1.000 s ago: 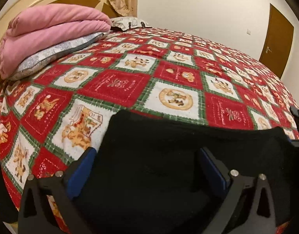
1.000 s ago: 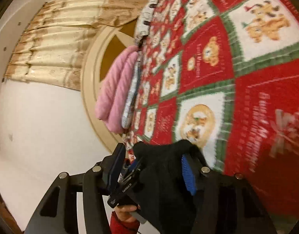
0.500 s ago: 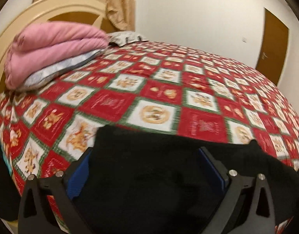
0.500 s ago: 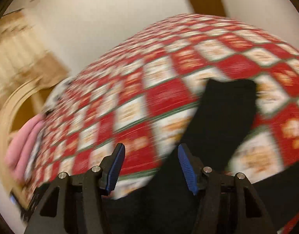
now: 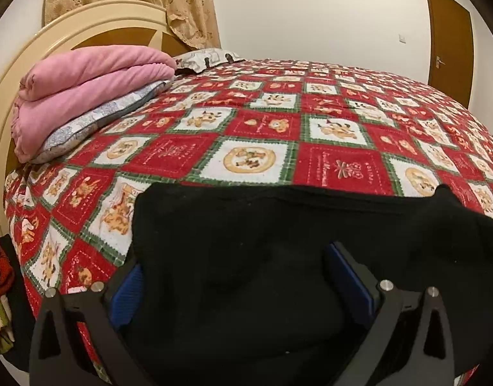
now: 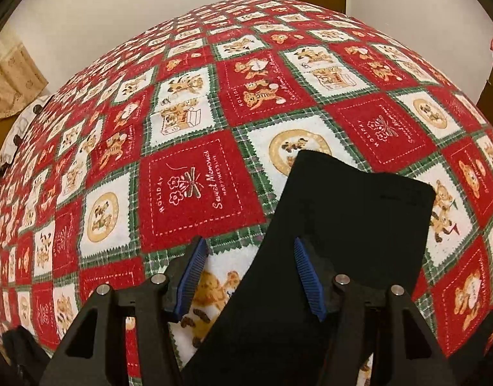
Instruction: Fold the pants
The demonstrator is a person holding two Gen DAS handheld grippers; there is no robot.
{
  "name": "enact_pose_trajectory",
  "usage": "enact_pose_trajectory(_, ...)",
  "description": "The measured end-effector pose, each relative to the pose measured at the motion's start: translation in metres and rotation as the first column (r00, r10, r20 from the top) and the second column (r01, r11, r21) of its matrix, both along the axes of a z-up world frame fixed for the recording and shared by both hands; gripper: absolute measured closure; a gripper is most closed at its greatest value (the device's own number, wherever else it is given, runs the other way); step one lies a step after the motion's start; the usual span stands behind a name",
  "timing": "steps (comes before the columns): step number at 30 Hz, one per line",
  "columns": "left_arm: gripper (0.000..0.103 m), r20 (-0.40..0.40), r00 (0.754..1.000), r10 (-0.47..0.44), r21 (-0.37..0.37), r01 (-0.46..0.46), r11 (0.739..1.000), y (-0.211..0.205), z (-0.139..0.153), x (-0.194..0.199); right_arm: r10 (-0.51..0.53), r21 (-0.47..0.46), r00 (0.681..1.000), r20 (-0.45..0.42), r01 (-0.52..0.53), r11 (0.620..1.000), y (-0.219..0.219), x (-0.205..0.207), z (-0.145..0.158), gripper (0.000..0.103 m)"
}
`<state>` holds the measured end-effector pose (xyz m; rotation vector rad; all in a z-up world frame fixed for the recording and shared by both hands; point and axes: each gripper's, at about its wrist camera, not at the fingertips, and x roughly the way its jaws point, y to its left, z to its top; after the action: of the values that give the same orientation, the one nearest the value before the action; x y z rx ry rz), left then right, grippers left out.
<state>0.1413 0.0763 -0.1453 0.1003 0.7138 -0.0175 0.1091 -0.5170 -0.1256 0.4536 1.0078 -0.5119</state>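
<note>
Quilted bed, black pants, pillow under pink blanket

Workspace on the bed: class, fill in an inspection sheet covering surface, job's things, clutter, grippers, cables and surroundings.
Surface: bed with red patchwork bedspread.
Job's things: black pants lying on it, one leg stretched out flat.
Clutter: pink blanket folded on a pillow.
Grippers: left gripper open over the pants; right gripper open at the leg's edge.
Cables: nothing seen.
Surroundings: headboard, curtain, door.
</note>
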Motion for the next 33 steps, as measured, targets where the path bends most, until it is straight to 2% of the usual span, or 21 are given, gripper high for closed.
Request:
enact_pose_trajectory(1, 0.0, 0.0, 1.0, 0.002, -0.001, -0.002, 1.0, 0.0, 0.0, 0.0, -0.012, -0.008, 1.0, -0.013, 0.012, 1.0, -0.003, -0.003, 0.001, 0.078)
enact_pose_trajectory(3, 0.0, 0.001, 1.0, 0.005, -0.001, -0.005, 1.0, 0.0, 0.0, 0.0, -0.025, 0.053, 0.999, 0.025, 0.023, 0.998, -0.015, -0.015, 0.004, 0.093)
enact_pose_trajectory(4, 0.0, 0.0, 1.0, 0.004, -0.002, -0.004, 1.0, 0.0, 0.0, 0.0, -0.03, 0.101, 0.998, 0.057, 0.024, 0.995, -0.02, -0.026, 0.007, 0.096)
enact_pose_trajectory(5, 0.0, -0.001, 1.0, 0.004, -0.002, -0.004, 1.0, 0.0, 0.0, 0.0, -0.043, 0.137, 0.994, 0.1, 0.029, 0.99, -0.027, -0.041, 0.013, 0.096)
enact_pose_trajectory(8, 0.0, -0.001, 1.0, 0.004, -0.002, -0.004, 1.0, 0.0, 0.0, 0.0, -0.051, 0.169, 0.973, 0.226, 0.012, 0.985, -0.032, -0.086, 0.036, 0.097)
enact_pose_trajectory(12, 0.0, -0.005, 1.0, 0.013, -0.004, -0.013, 1.0, 0.0, -0.001, -0.001, -0.127, 0.229, 0.912, 0.389, 0.037, 0.973, -0.03, -0.186, 0.061, 0.097)
enact_pose_trajectory(14, 0.0, -0.003, 1.0, 0.012, -0.004, -0.012, 1.0, 0.0, -0.001, -0.001, -0.172, 0.237, 0.897, 0.407, 0.078, 0.968, -0.027, -0.23, 0.062, 0.097)
enact_pose_trajectory(17, 0.0, -0.003, 1.0, 0.014, -0.004, -0.014, 1.0, 0.0, -0.001, 0.0, -0.257, 0.242, 0.895, 0.365, 0.175, 0.954, -0.027, -0.296, 0.045, 0.097)
enact_pose_trajectory(19, 0.0, -0.006, 1.0, 0.019, -0.006, -0.019, 1.0, 0.0, 0.0, 0.0, -0.27, 0.206, 0.904, 0.331, 0.21, 0.956, -0.03, -0.32, 0.037, 0.097)
enact_pose_trajectory(20, 0.0, -0.008, 1.0, 0.024, -0.005, -0.024, 1.0, 0.001, 0.0, 0.001, -0.275, 0.214, 0.9, 0.34, 0.21, 0.954, -0.033, -0.33, 0.035, 0.097)
enact_pose_trajectory(23, 0.0, -0.018, 0.999, 0.039, -0.005, -0.039, 0.999, 0.0, 0.001, 0.002, -0.316, 0.307, 0.852, 0.418, 0.195, 0.932, -0.045, -0.335, 0.038, 0.095)
enact_pose_trajectory(24, 0.0, -0.021, 0.999, 0.043, -0.006, -0.044, 0.999, -0.001, 0.001, 0.003, -0.302, 0.317, 0.841, 0.45, 0.165, 0.934, -0.049, -0.327, 0.043, 0.085)
enact_pose_trajectory(25, 0.0, -0.021, 0.999, 0.047, -0.005, -0.047, 0.999, -0.001, 0.001, 0.002, -0.284, 0.313, 0.839, 0.464, 0.145, 0.939, -0.05, -0.315, 0.045, 0.054)
enact_pose_trajectory(27, 0.0, -0.016, 0.999, 0.051, -0.004, -0.051, 0.999, -0.001, 0.001, 0.002, -0.249, 0.287, 0.838, 0.486, 0.116, 0.951, -0.055, -0.284, 0.046, 0.01)
enact_pose_trajectory(28, 0.0, -0.014, 0.998, 0.054, -0.004, -0.054, 0.999, -0.001, 0.0, 0.001, -0.243, 0.275, 0.836, 0.492, 0.116, 0.954, -0.057, -0.274, 0.046, 0.01)
enact_pose_trajectory(30, 0.0, -0.013, 0.998, 0.058, -0.004, -0.058, 0.998, -0.002, 0.0, 0.001, -0.204, 0.233, 0.861, 0.466, 0.102, 0.967, -0.064, -0.239, 0.041, 0.01)
enact_pose_trajectory(33, 0.0, -0.011, 0.998, 0.057, -0.004, -0.057, 0.998, -0.001, 0.0, 0.001, -0.153, 0.168, 0.917, 0.368, 0.096, 0.981, -0.069, -0.191, 0.023, 0.013)
